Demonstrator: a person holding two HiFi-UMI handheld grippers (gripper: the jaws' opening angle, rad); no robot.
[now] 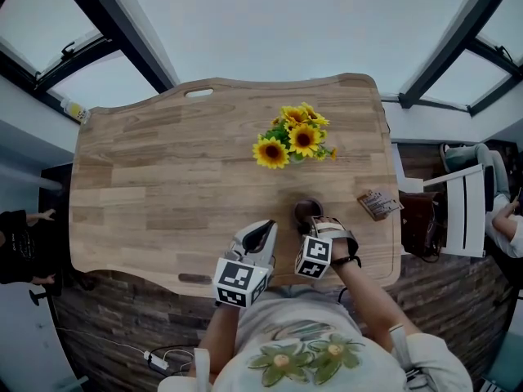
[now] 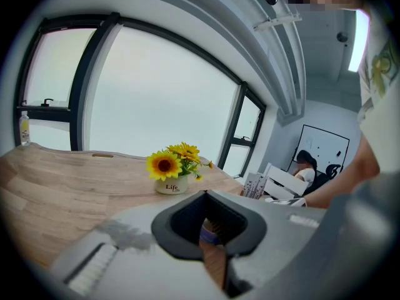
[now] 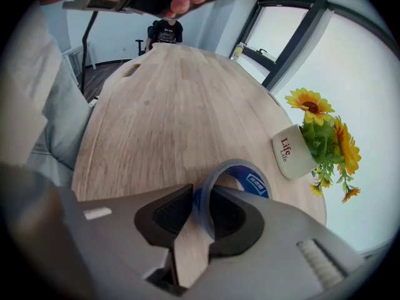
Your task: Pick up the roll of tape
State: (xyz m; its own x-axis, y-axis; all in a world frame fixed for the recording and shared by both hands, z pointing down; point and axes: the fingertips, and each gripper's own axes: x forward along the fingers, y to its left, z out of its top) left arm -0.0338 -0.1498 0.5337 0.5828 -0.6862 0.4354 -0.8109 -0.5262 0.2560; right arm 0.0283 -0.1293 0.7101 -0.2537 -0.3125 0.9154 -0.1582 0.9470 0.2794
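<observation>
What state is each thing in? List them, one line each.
Roll of tape: clamped by its wall, one jaw inside the ring, one outside.
Right gripper: shut on the roll of tape.
Left gripper: shut, holding nothing.
Sunflower pot: upright on the table.
Bottle: upright, past the table's edge.

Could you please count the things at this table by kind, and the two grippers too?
Roll of tape: 1
Pot of sunflowers: 1
Small packet: 1
Grippers: 2, the left gripper and the right gripper
Total: 5
</observation>
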